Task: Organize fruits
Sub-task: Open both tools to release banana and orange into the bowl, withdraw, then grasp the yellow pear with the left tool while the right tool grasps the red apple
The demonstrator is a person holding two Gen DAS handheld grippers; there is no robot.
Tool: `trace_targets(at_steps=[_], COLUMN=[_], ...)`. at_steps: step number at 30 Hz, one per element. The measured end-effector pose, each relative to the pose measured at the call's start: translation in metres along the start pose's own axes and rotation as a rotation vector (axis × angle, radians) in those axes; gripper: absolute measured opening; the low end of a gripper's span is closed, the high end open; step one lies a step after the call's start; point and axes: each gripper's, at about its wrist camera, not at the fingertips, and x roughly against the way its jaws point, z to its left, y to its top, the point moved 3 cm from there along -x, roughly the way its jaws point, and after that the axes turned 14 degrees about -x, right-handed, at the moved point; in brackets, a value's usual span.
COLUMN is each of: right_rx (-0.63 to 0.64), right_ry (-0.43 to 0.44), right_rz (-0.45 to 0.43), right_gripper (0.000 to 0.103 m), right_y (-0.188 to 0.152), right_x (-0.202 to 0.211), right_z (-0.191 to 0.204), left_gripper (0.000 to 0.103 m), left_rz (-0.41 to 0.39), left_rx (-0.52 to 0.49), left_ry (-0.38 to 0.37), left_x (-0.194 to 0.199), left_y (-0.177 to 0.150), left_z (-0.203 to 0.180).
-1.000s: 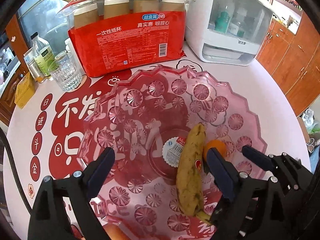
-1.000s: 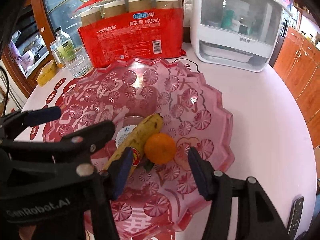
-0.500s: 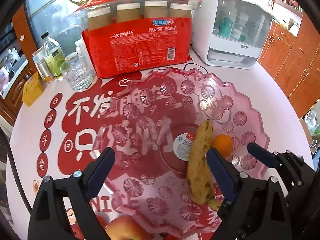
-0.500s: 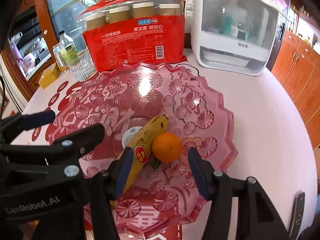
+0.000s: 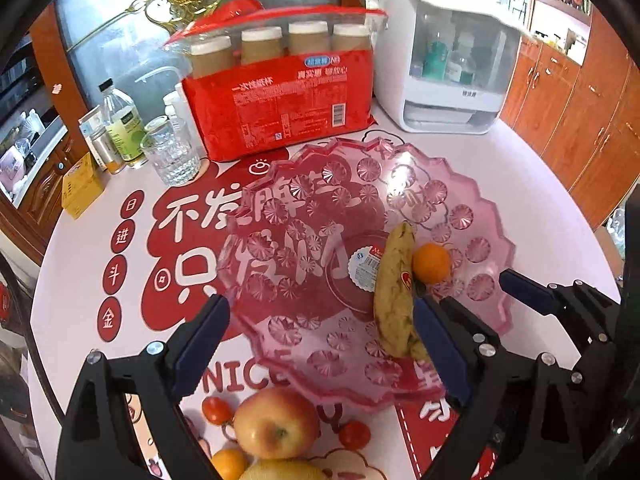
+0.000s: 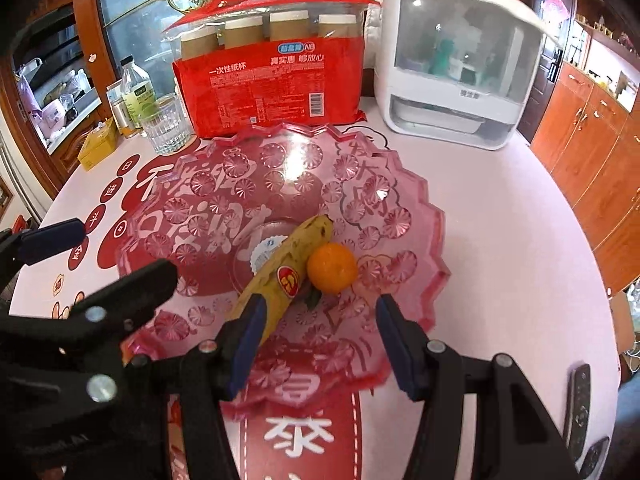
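A spotted yellow banana [image 6: 282, 276] and a small round orange tangerine [image 6: 332, 268] are seen lying in the pink scalloped translucent plastic fruit dish [image 6: 404, 204], which stands on the table [image 6: 500, 240] with its red printed cover. The banana's long axis is laid from the near left of the dish toward the far centre, its blunt tip pointing away and slightly right in the right wrist view; the tangerine is pressed against its right flank, probably kept from rolling by that contact and by the slope of the dish.

The left gripper [image 5: 320, 344] is held wide apart and empty above the near rim, and the right gripper [image 6: 316, 344] is likewise spread wide and empty, its pads flanking the banana's near end and the space below the tangerine.

Outside the dish, just before its near rim, a red-yellow apple [image 5: 276, 424], two small red cherry tomatoes [image 5: 216, 410], another small orange fruit [image 5: 228, 464] and a pale yellow fruit [image 5: 284, 472] are left on the table; these are judged still to be gathered, with the apple nearest the left gripper
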Motion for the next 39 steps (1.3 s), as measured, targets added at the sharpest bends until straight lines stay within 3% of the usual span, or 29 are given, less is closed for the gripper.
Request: trace_targets(at_steps=[9, 19, 32, 39], right_rx=[0.007, 0.016, 0.078, 0.102], right_ry=[-0.058, -0.028, 0.119, 0.179], right_rz=[-0.078, -0.120, -0.120, -0.093], right_gripper=[0.058, 0.057, 0.058, 0.065], right_y=[-0.022, -0.052, -0.108, -0.132], right_x=[0.056, 0.101, 0.130, 0.123], right_z=[0.005, 0.020, 0.042, 0.059], left_gripper=[0.092, 0.092, 0.092, 0.092], left_rz=[-0.027, -0.082, -0.118, -0.099], left_rx=[0.032, 0.060, 0.103, 0.160], left_ry=[-0.019, -0.010, 0.036, 0.101], left_x=[0.054, 0.113, 0.150, 0.147], left_y=[-0.033, -0.084, -0.169, -0.221], left_z=[0.010, 0.021, 0.043, 0.061])
